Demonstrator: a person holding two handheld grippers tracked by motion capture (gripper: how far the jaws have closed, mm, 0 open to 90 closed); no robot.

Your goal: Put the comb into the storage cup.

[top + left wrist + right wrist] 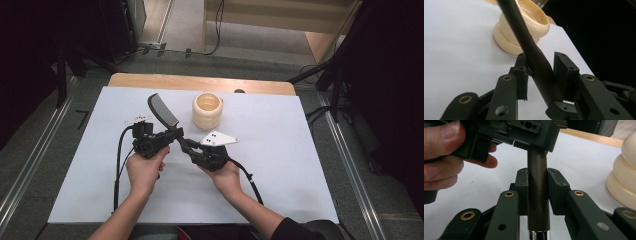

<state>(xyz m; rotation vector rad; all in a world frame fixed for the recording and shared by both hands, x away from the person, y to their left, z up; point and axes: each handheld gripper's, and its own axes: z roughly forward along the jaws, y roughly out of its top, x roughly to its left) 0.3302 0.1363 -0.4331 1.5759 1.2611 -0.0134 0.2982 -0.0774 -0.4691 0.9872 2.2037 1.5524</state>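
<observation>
At the centre of the high view, the left gripper [169, 136] and the right gripper [189, 148] both clamp the handle of the black comb [163, 111], just left of the cream holder [207, 111].

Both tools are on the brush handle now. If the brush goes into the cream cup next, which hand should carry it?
Probably left. The left tool grips the brush higher up, nearer its head and the cream cup. The right tool clamps the handle's lower end, farther from the cup, and could let go.
</observation>
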